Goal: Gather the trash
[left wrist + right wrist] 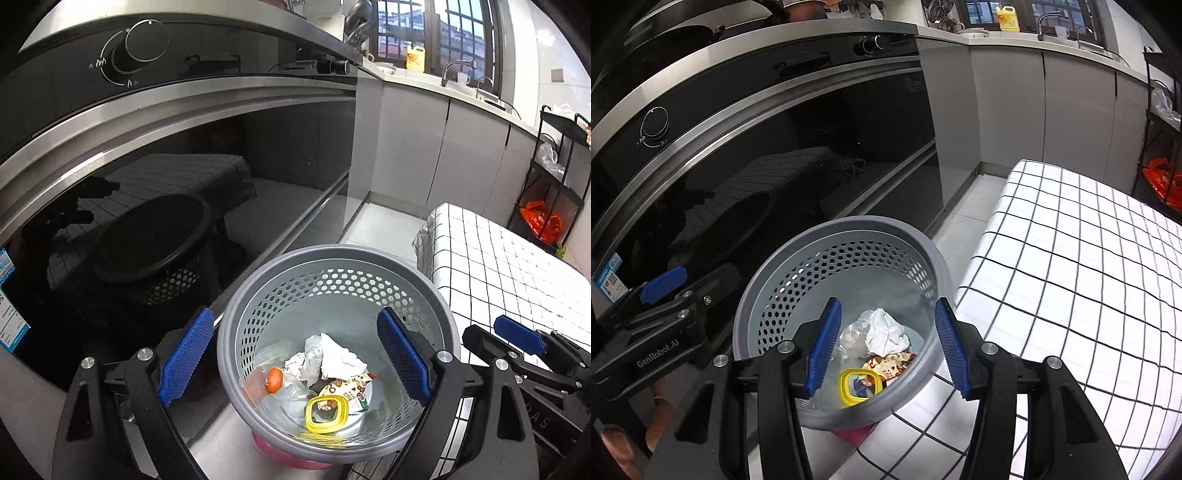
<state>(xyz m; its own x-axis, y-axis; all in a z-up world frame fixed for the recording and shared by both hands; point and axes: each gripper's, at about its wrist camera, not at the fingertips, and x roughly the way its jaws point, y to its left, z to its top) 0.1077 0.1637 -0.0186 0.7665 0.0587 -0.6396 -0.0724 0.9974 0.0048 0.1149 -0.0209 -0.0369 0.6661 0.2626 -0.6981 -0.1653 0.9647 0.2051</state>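
Kitchen cabinets in pale grey run along the back wall under a barred window [432, 33], and one yellow jug [415, 55] stands on the counter beside one tap [452, 70]. Along the left stretches a black glass oven front [184, 192] with two control knobs, one large [136, 48] and one farther off [332, 66]. One table draped in a white cloth with a black grid [1089, 258] fills the right side, and one black rack [554, 177] behind it carries an orange bag [541, 221].

One grey perforated waste basket [334, 258] stands on the floor between the oven and the table. Inside lie one crumpled white paper [341, 356], one yellow ring-shaped lid [327, 413], one printed snack wrapper [347, 391], one small orange piece [274, 379] and some clear plastic film [280, 402].

Two grippers hang above the basket. The left gripper [295, 365] has its two blue-padded fingers spread wide and empty, straddling the near left rim. The right gripper [886, 350] likewise has its two fingers apart with nothing between them, directly over the trash.
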